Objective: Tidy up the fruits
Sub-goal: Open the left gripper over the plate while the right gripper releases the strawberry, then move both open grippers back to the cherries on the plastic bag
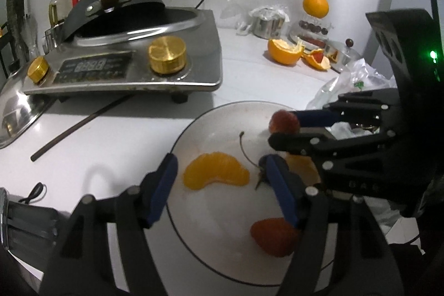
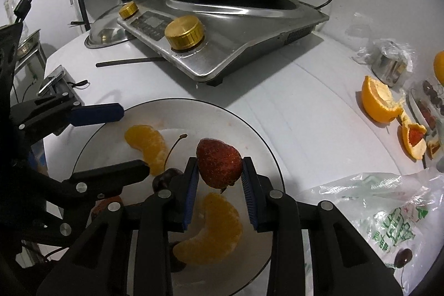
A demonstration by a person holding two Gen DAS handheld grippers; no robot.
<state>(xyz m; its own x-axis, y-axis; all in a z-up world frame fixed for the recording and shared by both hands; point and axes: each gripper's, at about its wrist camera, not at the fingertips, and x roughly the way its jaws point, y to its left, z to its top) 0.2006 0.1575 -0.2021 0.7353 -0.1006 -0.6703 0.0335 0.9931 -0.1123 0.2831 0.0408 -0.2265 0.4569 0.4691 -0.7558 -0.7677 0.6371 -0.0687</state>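
On the plate [image 2: 249, 126], left to right: an orange segment [image 2: 147, 146], a cherry [image 2: 166, 179], a strawberry [image 2: 219, 165]. Near the plate, the left tool [image 1: 219, 176] stands wide and empty. The right tool [image 2: 219, 179] brackets the strawberry; contact is unclear. Right of the plate, a peeled orange [image 2: 377, 104] looks unsorted. Another cherry is half hidden.

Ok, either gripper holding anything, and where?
Nothing in the left gripper. The right gripper has its fingers flanking the strawberry at its sides; whether they press, cannot tell.
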